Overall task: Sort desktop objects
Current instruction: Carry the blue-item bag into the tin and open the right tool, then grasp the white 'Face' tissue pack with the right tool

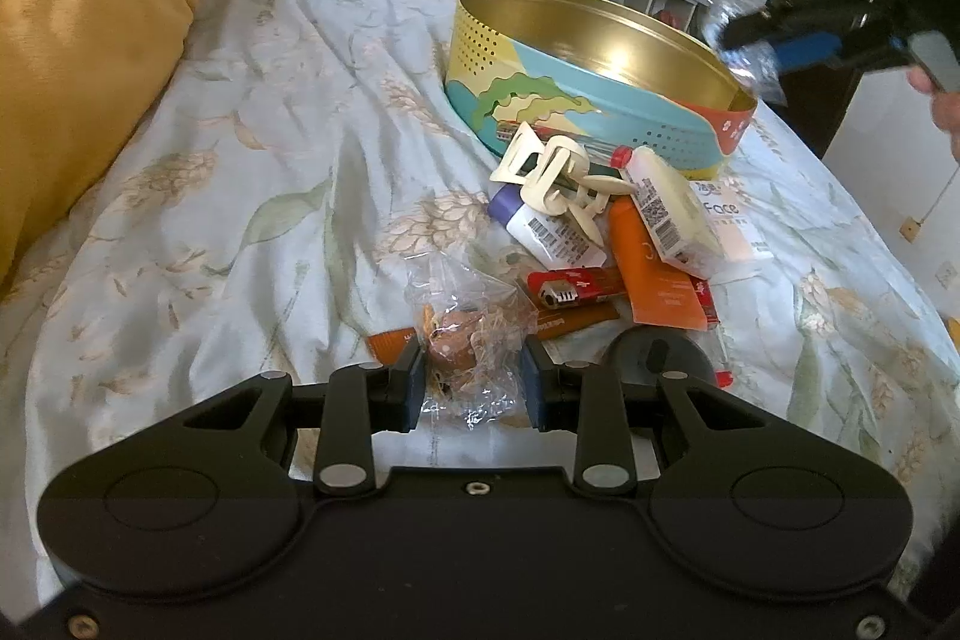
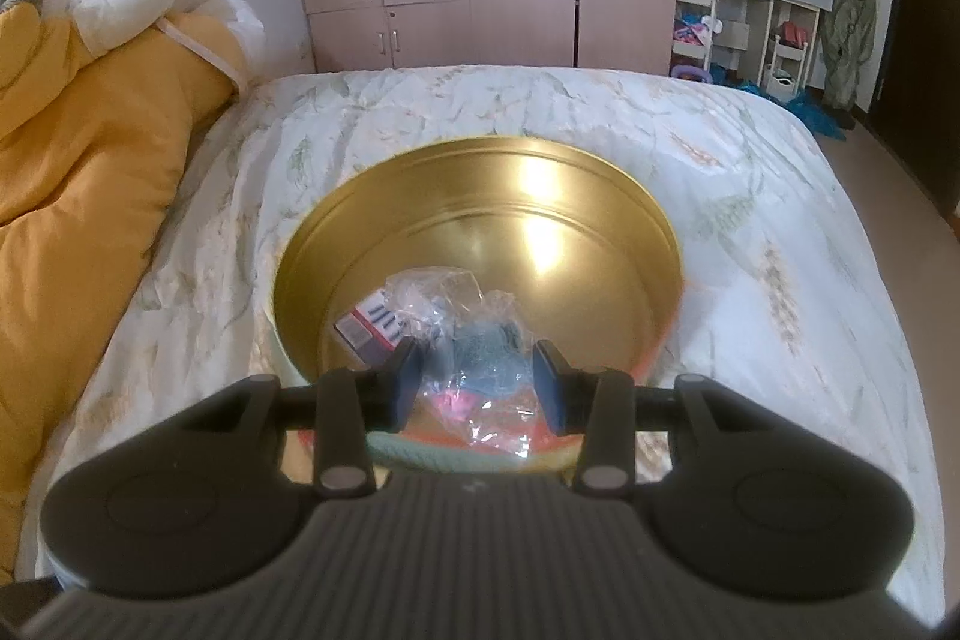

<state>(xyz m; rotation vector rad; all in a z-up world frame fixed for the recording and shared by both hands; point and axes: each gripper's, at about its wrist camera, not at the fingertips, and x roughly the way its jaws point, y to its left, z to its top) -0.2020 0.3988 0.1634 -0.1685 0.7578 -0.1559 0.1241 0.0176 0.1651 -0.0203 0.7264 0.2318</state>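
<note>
Gold tin (image 2: 480,220) sat on the bed (image 1: 240,160). Your right claw (image 2: 477,376) hung over its near rim, clenched on a crinkly clear bag (image 2: 462,334). Your left claw (image 1: 474,379), in front of the tin, gripped another clear bag (image 1: 465,334) at the clutter pile (image 1: 600,238).

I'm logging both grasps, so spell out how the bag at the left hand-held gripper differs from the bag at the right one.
The left bag shows brown contents; the right bag shows dark blue and pink ones. The left bag lies on the bedsheet between the left hand-held gripper fingers; the right bag hangs in the right hand-held gripper over the open tin. Both are crinkled clear plastic.
</note>
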